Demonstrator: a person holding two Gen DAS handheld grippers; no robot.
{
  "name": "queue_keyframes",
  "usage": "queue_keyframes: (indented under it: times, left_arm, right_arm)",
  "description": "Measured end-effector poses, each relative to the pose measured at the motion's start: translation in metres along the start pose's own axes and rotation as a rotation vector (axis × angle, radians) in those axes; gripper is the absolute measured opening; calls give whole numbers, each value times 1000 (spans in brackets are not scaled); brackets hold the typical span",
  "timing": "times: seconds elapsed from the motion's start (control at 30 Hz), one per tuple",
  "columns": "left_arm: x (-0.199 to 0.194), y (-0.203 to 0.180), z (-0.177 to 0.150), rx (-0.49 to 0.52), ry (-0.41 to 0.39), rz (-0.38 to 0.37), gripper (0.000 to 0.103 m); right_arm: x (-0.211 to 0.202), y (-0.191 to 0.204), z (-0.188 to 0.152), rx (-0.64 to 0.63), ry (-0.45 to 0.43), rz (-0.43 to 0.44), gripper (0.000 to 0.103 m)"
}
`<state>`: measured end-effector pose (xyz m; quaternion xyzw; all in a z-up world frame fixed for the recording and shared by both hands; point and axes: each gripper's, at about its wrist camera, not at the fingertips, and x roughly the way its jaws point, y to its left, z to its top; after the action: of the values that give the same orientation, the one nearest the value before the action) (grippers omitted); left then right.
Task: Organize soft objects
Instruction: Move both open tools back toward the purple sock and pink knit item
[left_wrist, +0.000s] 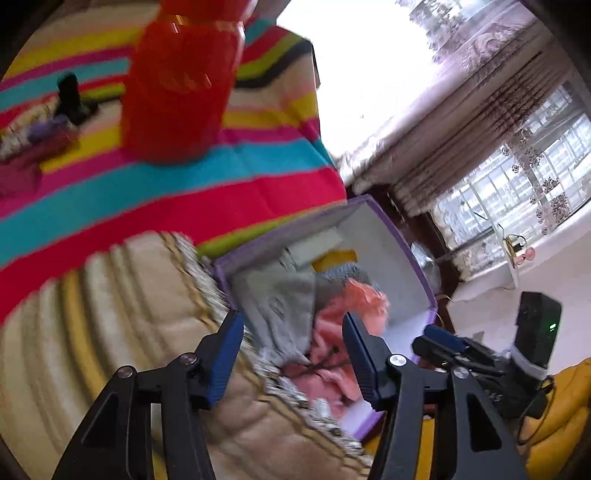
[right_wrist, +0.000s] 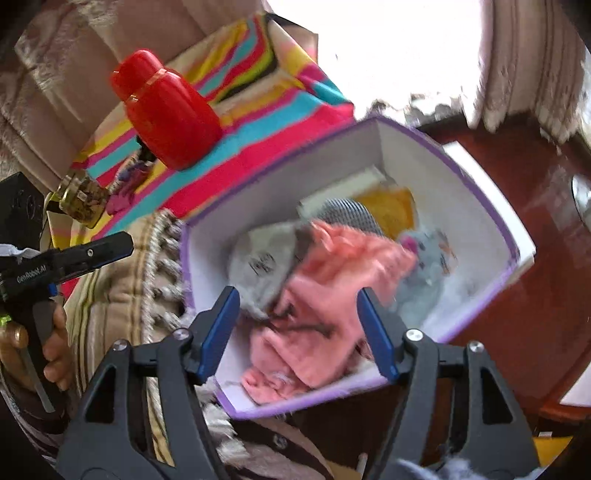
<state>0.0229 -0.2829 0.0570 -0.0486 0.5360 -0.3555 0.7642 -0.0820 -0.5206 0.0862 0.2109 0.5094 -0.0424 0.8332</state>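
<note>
A purple box (right_wrist: 509, 240) with white inner walls holds soft things: a pink cloth (right_wrist: 332, 288), a grey cloth (right_wrist: 258, 262), a grey plush toy (right_wrist: 428, 258), a yellow cloth (right_wrist: 391, 206) and a grey knitted piece (right_wrist: 347, 210). My right gripper (right_wrist: 297, 332) hovers open over the pink cloth, with nothing pressed between its blue pads. My left gripper (left_wrist: 295, 354) is open above the box's near edge (left_wrist: 221, 266), over the grey cloth (left_wrist: 280, 302) and pink cloth (left_wrist: 332, 332). Each gripper shows in the other view: the right gripper (left_wrist: 432, 339) and the left gripper (right_wrist: 118, 242), held by a hand.
A red plastic bottle (right_wrist: 170, 110) lies on a striped cloth (right_wrist: 258, 122), with a glass jar (right_wrist: 83, 199) and small purple items beside it. A beige fringed cushion (left_wrist: 129, 314) borders the box. A dark red table (right_wrist: 517, 295) lies to the right, a curtained window (left_wrist: 517, 177) beyond.
</note>
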Motion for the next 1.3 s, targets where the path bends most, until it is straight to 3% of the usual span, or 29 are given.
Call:
queue_keyframes:
  times: [0.13,0.27,0.57,0.93,1.03,1.3]
  left_arm:
    - [-22,15,0,37,-100,76,57]
    - [-47,46,-1,33,-158,180,58]
    - [-93,125,-3,-65,-261,375,59]
    - [-126,194,13,-157,-329,417,59]
    - [-133,208,27,-165,-344,426,59]
    - [-141,250,85,-201,-366,448,59]
  right_arm:
    - [-6,39,8,-119,-121,-77,80]
    - [-7,81,14,-243,-228,-94,88]
    - [19,161,33,-390,-227,-54,96]
    - [64,262,49,-538,-176,64,96]
    - [79,289,67,-522,-170,102,96]
    - [136,343,134,-410,-135,92,96]
